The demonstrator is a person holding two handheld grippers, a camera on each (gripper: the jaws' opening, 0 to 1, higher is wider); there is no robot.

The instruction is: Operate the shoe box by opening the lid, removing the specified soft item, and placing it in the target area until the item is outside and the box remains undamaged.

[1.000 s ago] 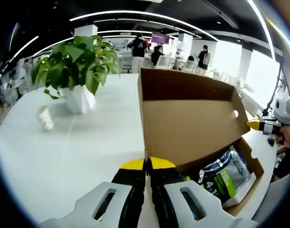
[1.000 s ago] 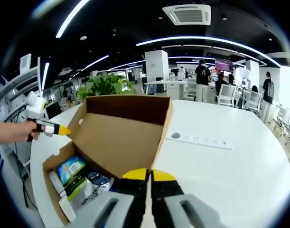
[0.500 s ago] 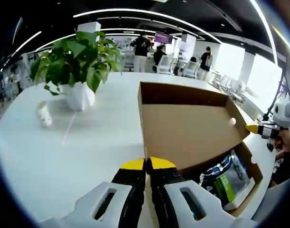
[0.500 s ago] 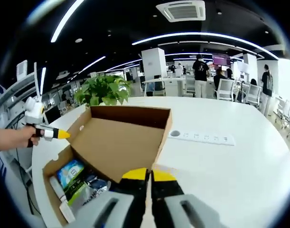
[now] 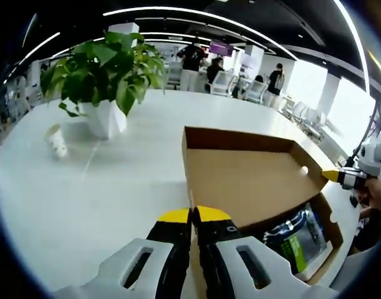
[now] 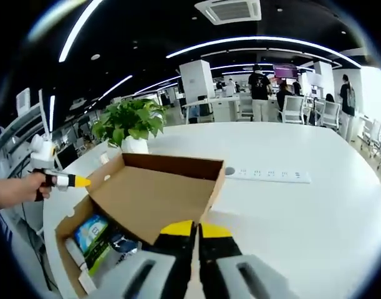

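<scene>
Shoe box, left gripper view: seen open on the white table, its brown lid swung back and lying low toward 12 o'clock. The left gripper is seen with its yellow-tipped jaws pressed together at the lid's near corner; whether cardboard is pinched between them cannot be told. The soft item, a blue, green and white printed pack, lies in the box base at about 4 o'clock from the jaws, near but below and beyond the lid edge. A potted plant and a paper cup are noted at 10 and 9 o'clock, well apart from the box. The right gripper enters at 3 o'clock, held in a person's hand.

Right gripper view: the lid spreads toward 11 o'clock from the jaws of the right gripper, which are closed at its near edge, grip on cardboard again uncertain. The soft item is seen at 8 o'clock, in the base of the shoe box. The left gripper shows at 9 o'clock. A power strip lies on the table at 1 o'clock.

Judgement: lid opening appears done; removal not yet begun. The pack's long axis seems to run along the box length. Neither gripper is clearly nearer; each would first have to leave the lid corner and come down into the base.
</scene>
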